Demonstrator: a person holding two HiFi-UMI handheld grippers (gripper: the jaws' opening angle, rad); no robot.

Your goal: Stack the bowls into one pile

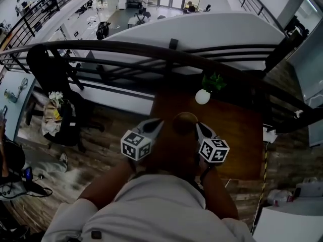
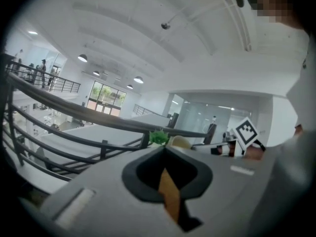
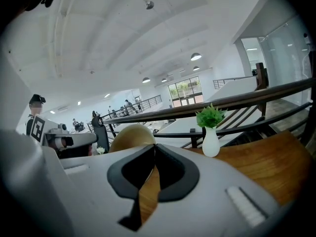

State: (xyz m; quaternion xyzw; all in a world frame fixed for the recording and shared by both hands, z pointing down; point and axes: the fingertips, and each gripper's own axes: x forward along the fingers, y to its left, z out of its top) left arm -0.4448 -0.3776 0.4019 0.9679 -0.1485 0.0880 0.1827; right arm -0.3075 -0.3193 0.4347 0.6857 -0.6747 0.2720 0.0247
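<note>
Beyond a dark railing [image 1: 126, 47] lies a bright, open hall on a lower floor, and on this side of the rail stands a brown wooden desk [image 1: 237, 135]. A white vase [image 1: 203, 96] with a green plant [image 1: 214, 81] sits close to the desk's far edge. The bowl [image 1: 184, 122], tan and round, rests on the desk's left half, nearer the person than the vase. Whether it is one bowl or several nested together cannot be told. The left gripper [image 1: 160, 121] and right gripper [image 1: 198, 126] hang on either side of the bowl, close to it but not touching, both pointing toward the far edge. In the left gripper view, the left gripper [image 2: 164, 148] has its jaws closed tip to tip with nothing between them, and the bowl [image 2: 180, 142] shows pale just beyond the tips. In the right gripper view, the right gripper [image 3: 154, 146] is likewise closed and empty. There the bowl [image 3: 131, 135] rises behind its jaws to the left and the vase [image 3: 211, 142] stands to the right on the desk [image 3: 266, 162].
</note>
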